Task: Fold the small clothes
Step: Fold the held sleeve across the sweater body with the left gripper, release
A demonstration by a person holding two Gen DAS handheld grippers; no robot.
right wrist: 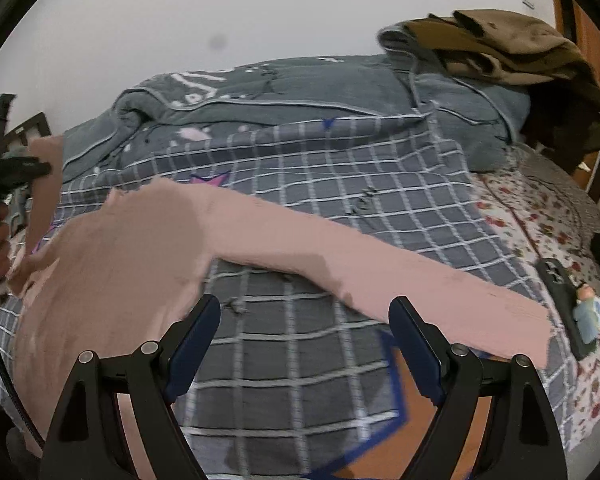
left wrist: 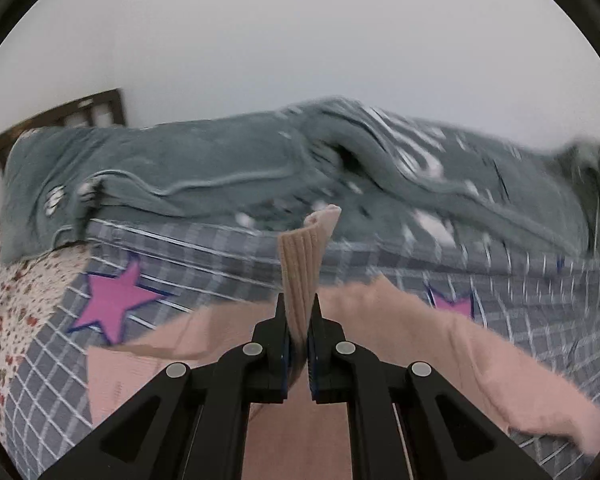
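A small pink long-sleeved top (right wrist: 112,248) lies spread on a grey checked bedcover (right wrist: 320,184). My left gripper (left wrist: 299,310) is shut on the ribbed cuff (left wrist: 304,264) of one sleeve, which stands up between its fingers above the garment's body (left wrist: 132,368). The other sleeve (left wrist: 480,352) stretches off to the right. In the right wrist view that sleeve (right wrist: 400,280) lies flat across the cover. My right gripper (right wrist: 304,312) is open and empty just above the bedcover, in front of the sleeve. The left gripper (right wrist: 16,172) also shows at the far left there, holding the lifted cuff.
A rumpled grey blanket (left wrist: 220,168) lies along the back of the bed against a white wall. A brown garment (right wrist: 500,44) is piled at the back right. A phone in a dark case (right wrist: 560,292) and a small figurine (right wrist: 590,312) lie on the floral sheet (right wrist: 540,224). Pink stars (left wrist: 114,300) mark the cover.
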